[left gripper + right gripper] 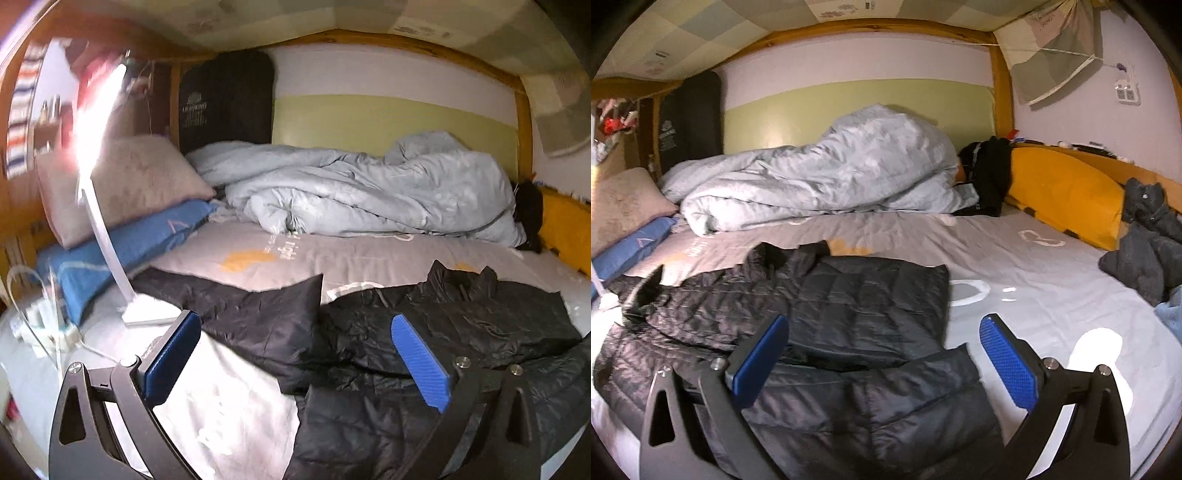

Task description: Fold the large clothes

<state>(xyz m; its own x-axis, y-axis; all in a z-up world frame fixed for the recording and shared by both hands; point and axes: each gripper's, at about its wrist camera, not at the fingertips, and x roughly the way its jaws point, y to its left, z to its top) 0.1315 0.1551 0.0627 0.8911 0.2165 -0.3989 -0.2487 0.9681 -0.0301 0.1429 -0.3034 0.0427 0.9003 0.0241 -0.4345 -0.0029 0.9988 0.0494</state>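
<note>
Nearest the cameras, the left tongs point(295, 354) stand spread wide with nothing gripped, their blue pads point(421, 365) hanging over the black puffer jacket point(424, 332). The right tongs point(882, 354) are likewise wide apart and empty, above the jacket's hem. The jacket point(820, 314) lies partly folded along the near edge of the bed point(1034, 266), one sleeve point(266, 317) laid across the body (its collar points toward the far side). At the bed's left edge stands a white lamp point(107, 236), beside stacked pillows point(122, 184). Farther back, a pale blue duvet point(820, 177) is heaped against the wall side.
</note>
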